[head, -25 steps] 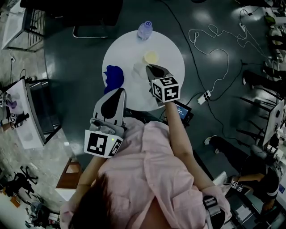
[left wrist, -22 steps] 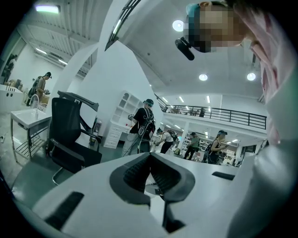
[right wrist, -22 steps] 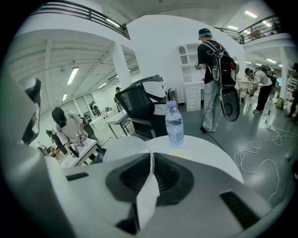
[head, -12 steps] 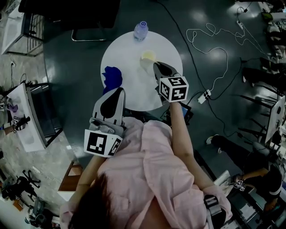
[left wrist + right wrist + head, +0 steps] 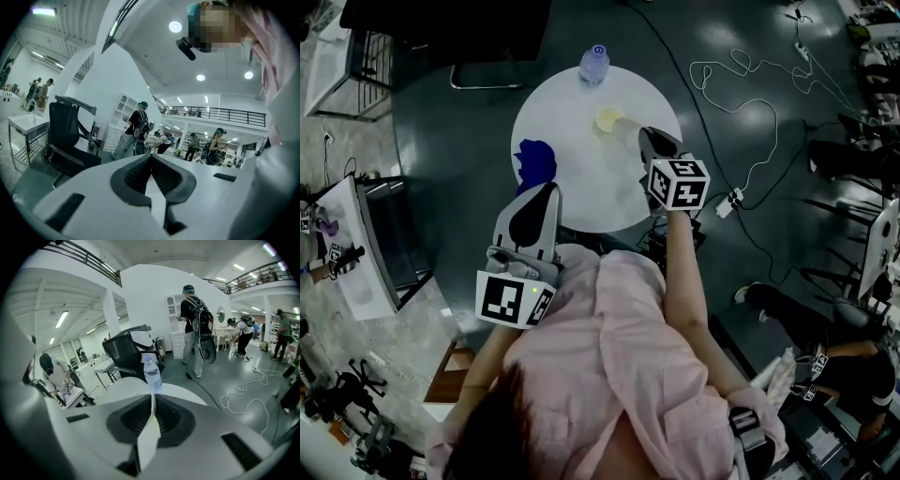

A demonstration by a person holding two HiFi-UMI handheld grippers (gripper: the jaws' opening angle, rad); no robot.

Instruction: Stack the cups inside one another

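My right gripper point(image 5: 644, 134) is over the right half of the round white table point(image 5: 581, 192), shut on the thin wall of a pale yellowish cup point(image 5: 610, 119). The cup hangs tilted off its tips. In the right gripper view the cup's white wall point(image 5: 129, 384) curves off to the left, and a strip of it is pinched between the jaws of the right gripper point(image 5: 152, 398). I can make out no second cup apart from this one. My left gripper point(image 5: 546, 192) is shut and empty over the table's near edge; its jaws meet at the tips of the left gripper point(image 5: 151, 155).
A water bottle point(image 5: 594, 64) stands at the table's far edge, also in sight as the bottle point(image 5: 152, 373). A crumpled blue cloth point(image 5: 536, 159) lies at the table's left. A black chair point(image 5: 478, 37) stands beyond the table. A white cable point(image 5: 750, 103) loops on the floor to the right.
My right gripper has moved right and a little up, carrying the cup. The translucent cup seen beside it a second ago no longer shows separately. The left gripper has stayed put.
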